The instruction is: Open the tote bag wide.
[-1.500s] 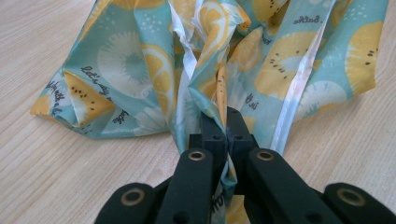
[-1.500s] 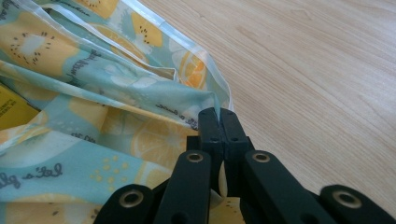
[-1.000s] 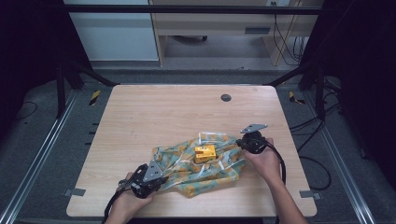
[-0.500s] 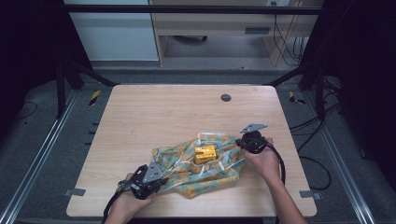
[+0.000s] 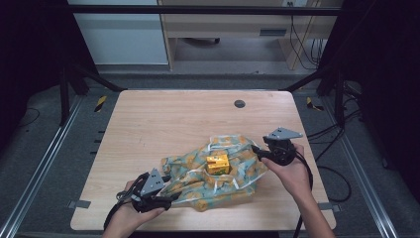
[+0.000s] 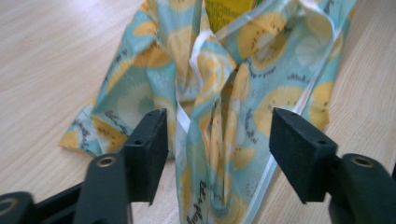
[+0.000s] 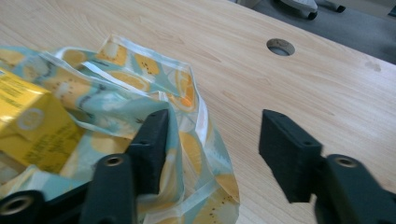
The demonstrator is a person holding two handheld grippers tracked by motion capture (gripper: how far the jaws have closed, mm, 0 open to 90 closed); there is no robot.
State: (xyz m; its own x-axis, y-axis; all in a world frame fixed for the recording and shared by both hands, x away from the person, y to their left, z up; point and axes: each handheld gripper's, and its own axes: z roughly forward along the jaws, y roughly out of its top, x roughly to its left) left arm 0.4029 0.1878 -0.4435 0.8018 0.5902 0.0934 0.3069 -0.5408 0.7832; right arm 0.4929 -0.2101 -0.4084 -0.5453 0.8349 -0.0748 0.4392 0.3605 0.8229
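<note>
I've got a crumpled teal cloth printed with yellow kiwi slices and edged in white piping, lying on the desk between my two claws, with a yellow carton sitting on it near the middle. In the left gripper view the cloth bunches into upright folds that run straight up between the jaws, carton just past the folds at the far end. Left claw is wide, jaws either side of the folds, and I can't tell if either jaw touches fabric. Right claw is wide too, one jaw pressed against the cloth hem, the other over bare desk, carton off beyond the cloth-side jaw. Versus half a second ago: cloth and carton sit the same, both claws at the same ends, no real shift. Pose in the high view: left hand low at the near edge with the left claw at the cloth's near tip, right hand with the right claw at the far side of the cloth. A round hole sits in the desk well beyond the right claw.
</note>
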